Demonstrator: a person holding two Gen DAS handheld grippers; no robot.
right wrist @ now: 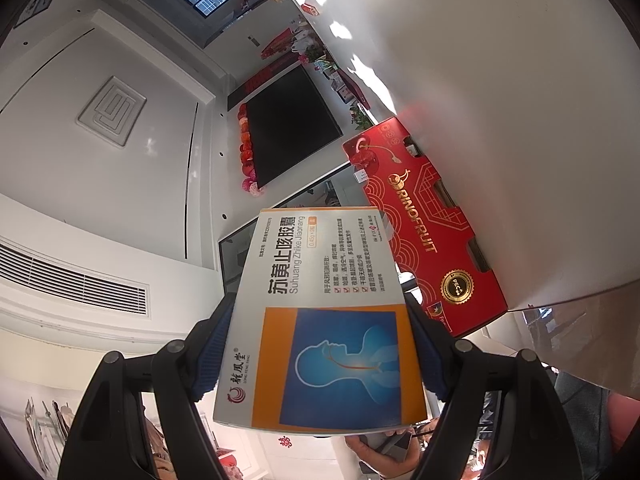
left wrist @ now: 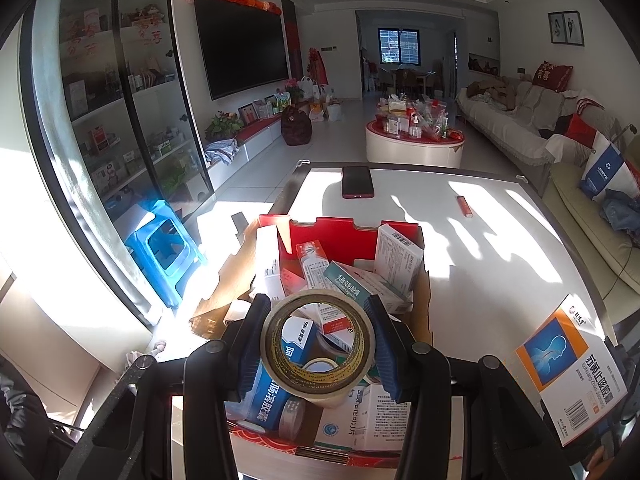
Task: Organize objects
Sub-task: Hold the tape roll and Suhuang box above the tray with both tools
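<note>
**Both grippers loaded, box already crowded**

The left gripper (left wrist: 318,350) is clamped across a tape roll (left wrist: 318,354), one blue pad on each side of the ring, and holds it tilted just above the near end of the open red box (left wrist: 344,226). Through the ring's hole more contents show: a blue-and-white carton and a second, smaller tape roll lying in the box.

The right gripper (right wrist: 316,360) has its jaws spread wide on a flat medicine carton (right wrist: 320,320), the pads pressing its two long edges. In the left wrist view that carton (left wrist: 568,376) hangs off to the right of the box, above the counter (left wrist: 480,280), not yet over the opening. The right wrist view is angled upward, showing the ceiling and the red box's printed side (right wrist: 424,232) beyond the carton.

The box already holds a jumble of medicine cartons, some upright against the far wall, some lying across each other. By that, most of the sorting looks done. What seems left: setting down the tape and the carton now in hand, and then the two loose things further out on the counter, a dark phone (left wrist: 357,182) and a small red tube (left wrist: 465,205), if they belong with the rest
</note>
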